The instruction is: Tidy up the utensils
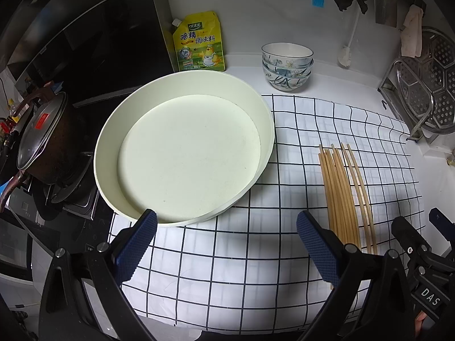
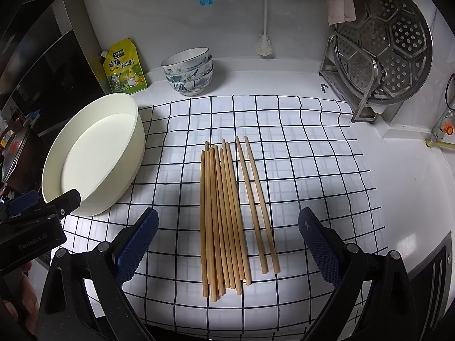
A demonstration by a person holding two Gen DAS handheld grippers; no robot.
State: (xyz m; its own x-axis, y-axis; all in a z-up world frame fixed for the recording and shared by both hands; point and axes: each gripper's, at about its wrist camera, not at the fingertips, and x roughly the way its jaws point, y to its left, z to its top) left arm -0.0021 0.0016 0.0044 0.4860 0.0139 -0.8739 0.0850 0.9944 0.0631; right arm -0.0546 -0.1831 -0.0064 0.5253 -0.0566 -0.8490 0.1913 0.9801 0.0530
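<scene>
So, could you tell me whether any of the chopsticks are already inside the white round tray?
No, the white round tray holds nothing, and all the chopsticks lie beside it on the checked cloth.

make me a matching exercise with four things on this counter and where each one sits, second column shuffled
Things:
1. chopsticks
2. cream round tray
3. stacked floral bowls
4. steamer plate

Places:
A. upright in the metal rack at the right
B. on the white counter behind the checked cloth, beside the yellow seasoning pouch
C. lying loose on the checked cloth, in front of the open right gripper
D. at the cloth's left edge, next to the stove

Pairs: 1-C, 2-D, 3-B, 4-A
</scene>
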